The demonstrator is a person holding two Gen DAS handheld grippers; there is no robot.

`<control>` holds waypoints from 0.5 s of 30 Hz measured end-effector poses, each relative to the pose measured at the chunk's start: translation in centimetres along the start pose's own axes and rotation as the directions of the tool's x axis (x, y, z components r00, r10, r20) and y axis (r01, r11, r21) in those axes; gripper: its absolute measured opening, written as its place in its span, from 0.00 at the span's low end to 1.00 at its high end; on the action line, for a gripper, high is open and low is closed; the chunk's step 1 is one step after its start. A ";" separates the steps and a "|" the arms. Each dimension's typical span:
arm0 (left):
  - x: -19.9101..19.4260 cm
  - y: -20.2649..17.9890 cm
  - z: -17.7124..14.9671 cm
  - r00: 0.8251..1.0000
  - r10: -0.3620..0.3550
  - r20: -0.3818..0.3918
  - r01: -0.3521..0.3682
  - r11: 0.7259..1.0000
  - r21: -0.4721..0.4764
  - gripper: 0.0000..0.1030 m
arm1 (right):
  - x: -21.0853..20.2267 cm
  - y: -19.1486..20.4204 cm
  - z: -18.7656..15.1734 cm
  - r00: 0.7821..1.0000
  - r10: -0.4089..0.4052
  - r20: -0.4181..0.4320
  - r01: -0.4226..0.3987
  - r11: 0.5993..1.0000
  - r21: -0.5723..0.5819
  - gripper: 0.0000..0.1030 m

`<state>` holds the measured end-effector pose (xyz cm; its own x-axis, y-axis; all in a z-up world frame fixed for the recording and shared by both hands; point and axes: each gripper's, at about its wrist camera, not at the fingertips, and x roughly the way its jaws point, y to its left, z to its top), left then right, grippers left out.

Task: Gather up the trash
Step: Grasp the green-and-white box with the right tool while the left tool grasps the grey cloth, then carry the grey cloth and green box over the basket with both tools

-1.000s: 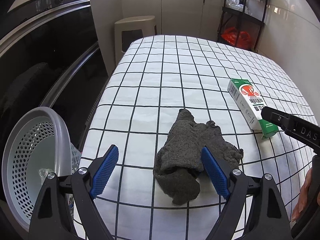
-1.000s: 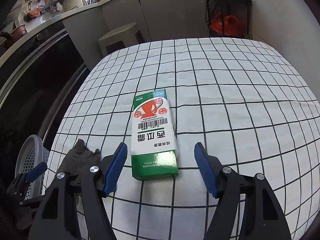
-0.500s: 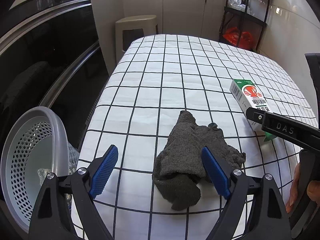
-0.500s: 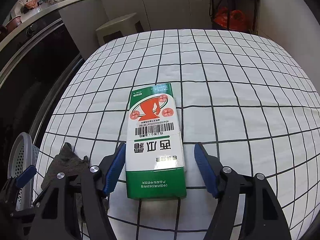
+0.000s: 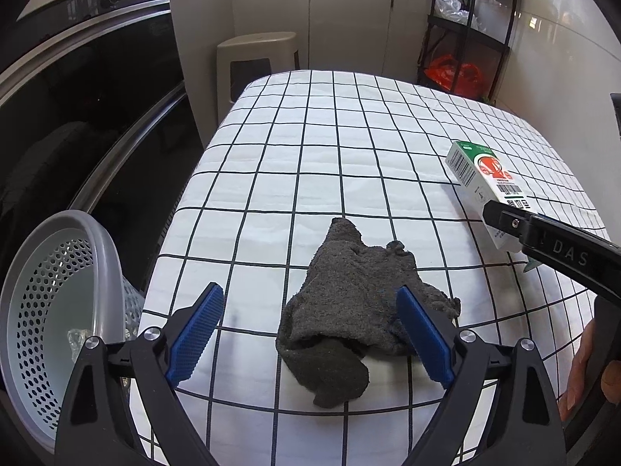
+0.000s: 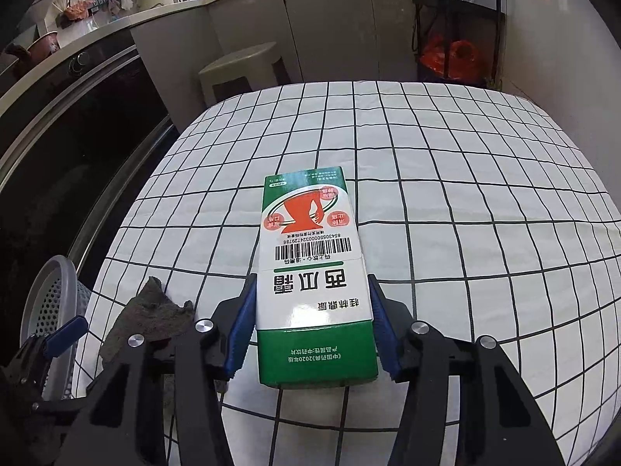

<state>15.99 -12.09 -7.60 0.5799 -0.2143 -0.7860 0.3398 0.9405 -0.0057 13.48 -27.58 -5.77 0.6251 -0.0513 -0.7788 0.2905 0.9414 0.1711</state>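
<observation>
Box [image 6: 314, 287] lies on the checked worktop [image 6: 485, 202], right gripper [image 6: 312, 328] just closing, pads at its sides (grasp step). Left gripper [image 5: 310, 338] gapes wide over the rag [image 5: 357, 322]. Next: lift, carry to basket [image 5: 50, 279].

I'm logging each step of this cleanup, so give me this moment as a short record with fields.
surface: table with checked cloth
right gripper: jaws just closed in, pads against the green-and-white box
left gripper: open, over the grey cloth, not gripping
bin: perforated basket at table's left edge
</observation>
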 end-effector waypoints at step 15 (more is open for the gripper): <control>1.3 -2.4 -0.7 0.999 -0.019 -0.046 0.022 0.998 0.053 0.40 | -2.1 -0.7 -0.5 1.000 0.016 0.017 -0.016 1.000 0.007 0.50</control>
<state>15.36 -14.46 -9.02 0.5385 -0.2202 -0.8133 0.3909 0.9204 0.0096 11.67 -27.95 -4.56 0.6418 -0.0419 -0.7657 0.2855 0.9398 0.1879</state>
